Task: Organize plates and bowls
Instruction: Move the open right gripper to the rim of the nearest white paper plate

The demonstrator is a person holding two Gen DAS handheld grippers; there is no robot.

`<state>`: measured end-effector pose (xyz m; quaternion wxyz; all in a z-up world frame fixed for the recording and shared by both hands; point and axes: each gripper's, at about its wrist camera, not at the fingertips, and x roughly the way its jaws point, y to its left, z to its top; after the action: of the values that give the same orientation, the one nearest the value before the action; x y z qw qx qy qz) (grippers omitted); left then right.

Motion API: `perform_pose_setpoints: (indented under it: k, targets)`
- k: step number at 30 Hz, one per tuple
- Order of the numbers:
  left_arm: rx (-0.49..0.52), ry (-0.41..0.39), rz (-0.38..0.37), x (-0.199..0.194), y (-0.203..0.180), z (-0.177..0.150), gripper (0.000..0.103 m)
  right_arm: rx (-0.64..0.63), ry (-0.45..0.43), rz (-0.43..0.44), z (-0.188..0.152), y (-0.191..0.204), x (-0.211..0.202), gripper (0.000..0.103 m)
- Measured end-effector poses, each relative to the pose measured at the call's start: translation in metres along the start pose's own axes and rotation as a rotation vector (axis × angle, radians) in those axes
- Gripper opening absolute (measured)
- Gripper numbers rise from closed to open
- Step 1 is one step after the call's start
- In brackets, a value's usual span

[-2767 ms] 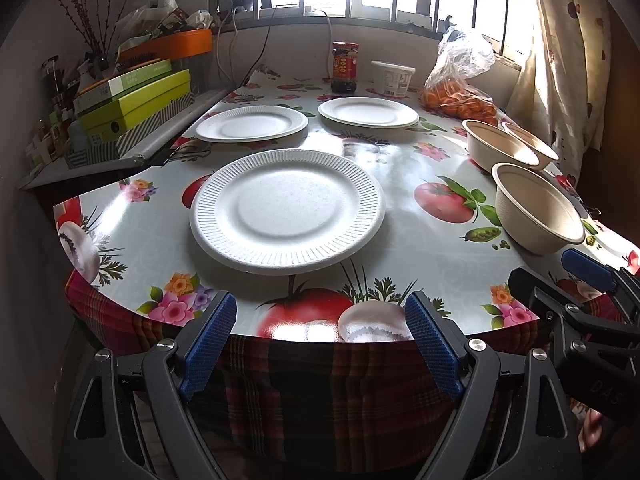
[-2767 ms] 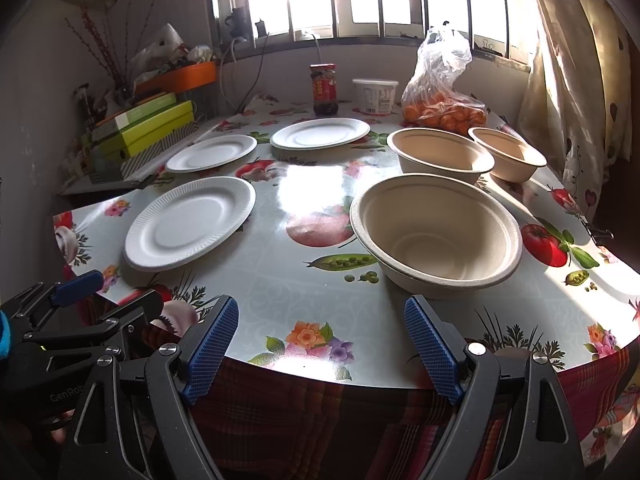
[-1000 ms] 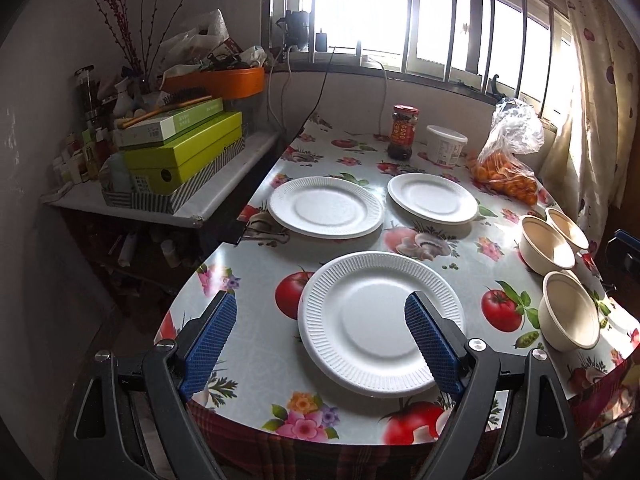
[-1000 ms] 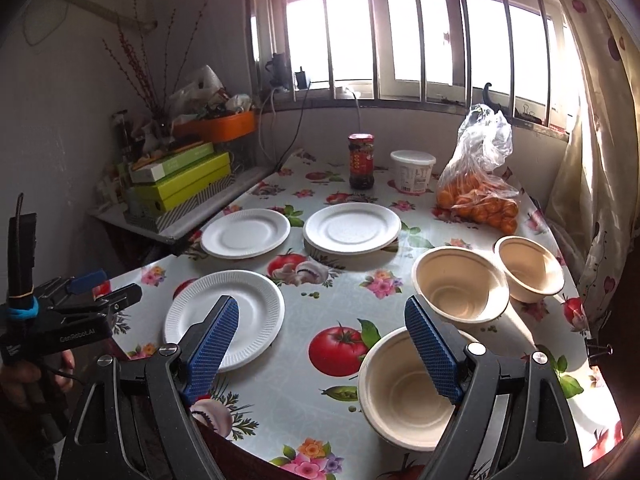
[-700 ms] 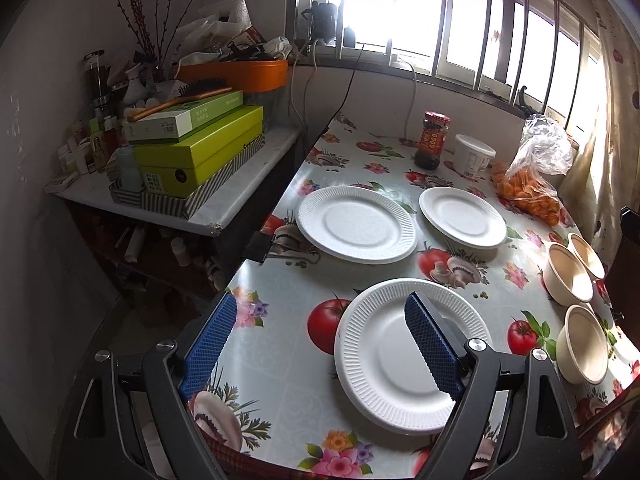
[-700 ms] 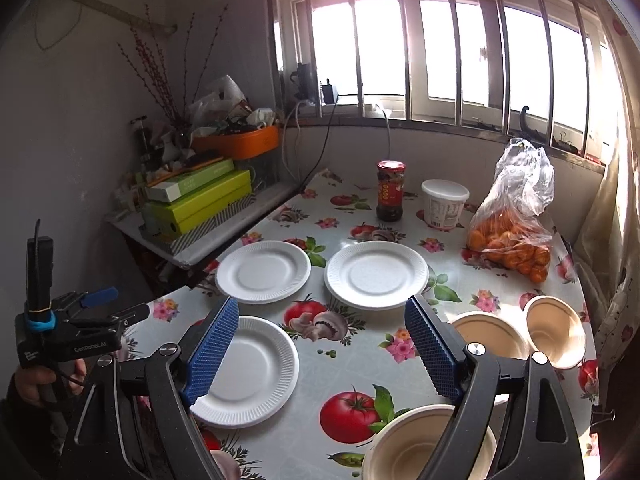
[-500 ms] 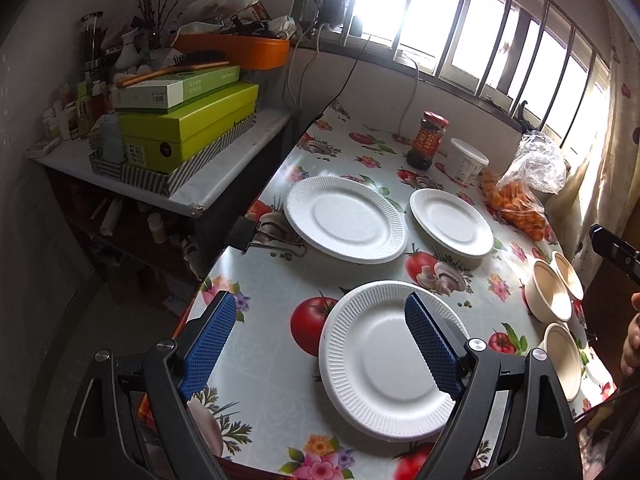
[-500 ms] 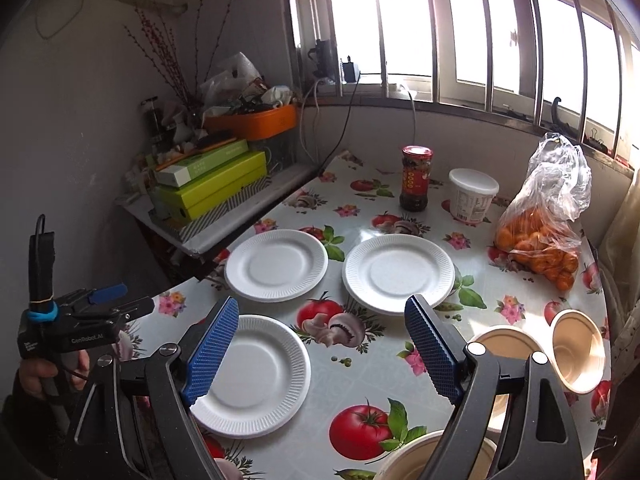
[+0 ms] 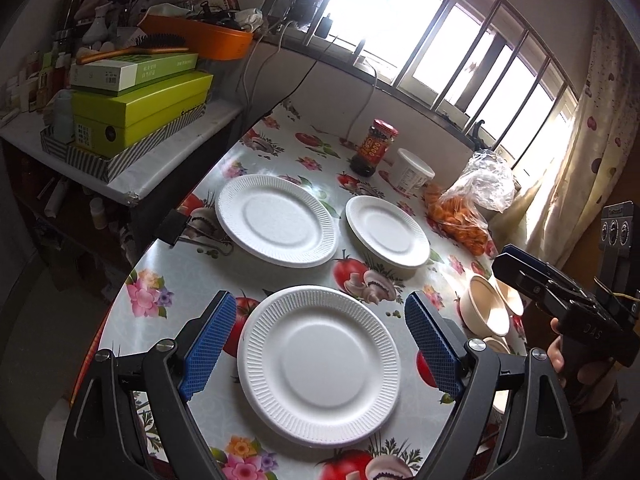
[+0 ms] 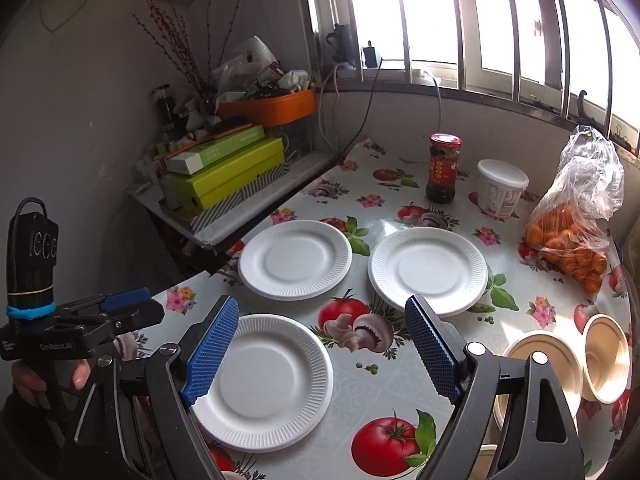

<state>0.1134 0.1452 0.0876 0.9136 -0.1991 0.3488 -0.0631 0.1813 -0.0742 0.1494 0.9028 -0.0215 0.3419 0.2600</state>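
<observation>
We hold our left tool (image 9: pixel 320 350) above the worktop (image 9: pixel 192 292) with its blue pads spread wide and nothing between them; the nearest white plate (image 9: pixel 319 365) lies flat directly below, framed by the two fingers. Ahead of that tool sit two more white plates, one to the left (image 9: pixel 276 220) and one to the right (image 9: pixel 387 230), apart from each other. Beige bowls (image 9: pixel 484 308) cluster off to its right, partly behind our right tool.

Our right tool (image 10: pixel 320 350) is likewise released and empty. The near plate (image 10: pixel 262 380) lies under its left finger; two bowls (image 10: pixel 606 356) rest just right of its right finger. Beyond the far plates stand a red-lidded jar (image 10: pixel 443 168), a white tub (image 10: pixel 502 187) and a bag of oranges (image 10: pixel 572 236).
</observation>
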Motion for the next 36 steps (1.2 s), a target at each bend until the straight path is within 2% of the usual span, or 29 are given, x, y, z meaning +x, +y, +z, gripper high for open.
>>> perform_pose_setpoints:
  k: [3, 7, 10, 13, 17, 22, 24, 29, 33, 36]
  targets:
    - [-0.035, -0.023, 0.014, 0.0, 0.003, 0.003, 0.087, -0.003, 0.001, 0.002, 0.001, 0.001, 0.002, 0.086]
    - [-0.053, 0.013, 0.085, 0.01, 0.01, 0.01, 0.087, -0.022, 0.02, -0.014, 0.005, 0.0, 0.015, 0.086]
    - [-0.059, 0.03, 0.136, 0.02, 0.02, 0.021, 0.087, 0.023, 0.086, 0.001, 0.012, -0.013, 0.033, 0.086]
    - [-0.078, 0.046, 0.175, 0.028, 0.032, 0.034, 0.087, 0.02, 0.125, -0.027, 0.022, -0.025, 0.05, 0.086]
    - [-0.091, 0.09, 0.238, 0.044, 0.045, 0.05, 0.087, 0.016, 0.201, 0.027, 0.038, -0.035, 0.074, 0.086]
    - [-0.115, 0.142, 0.252, 0.067, 0.059, 0.061, 0.087, 0.056, 0.255, 0.075, 0.053, -0.049, 0.115, 0.086]
    - [-0.135, 0.177, 0.225, 0.076, 0.063, 0.063, 0.087, 0.07, 0.264, 0.092, 0.056, -0.053, 0.131, 0.086]
    - [-0.163, 0.182, 0.214, 0.092, 0.069, 0.072, 0.087, 0.112, 0.325, 0.174, 0.059, -0.062, 0.172, 0.086]
    - [-0.149, 0.215, 0.285, 0.107, 0.071, 0.078, 0.087, 0.081, 0.368, 0.164, 0.061, -0.059, 0.201, 0.082]
    - [-0.139, 0.234, 0.288, 0.116, 0.074, 0.076, 0.087, 0.079, 0.394, 0.161, 0.062, -0.061, 0.22, 0.075]
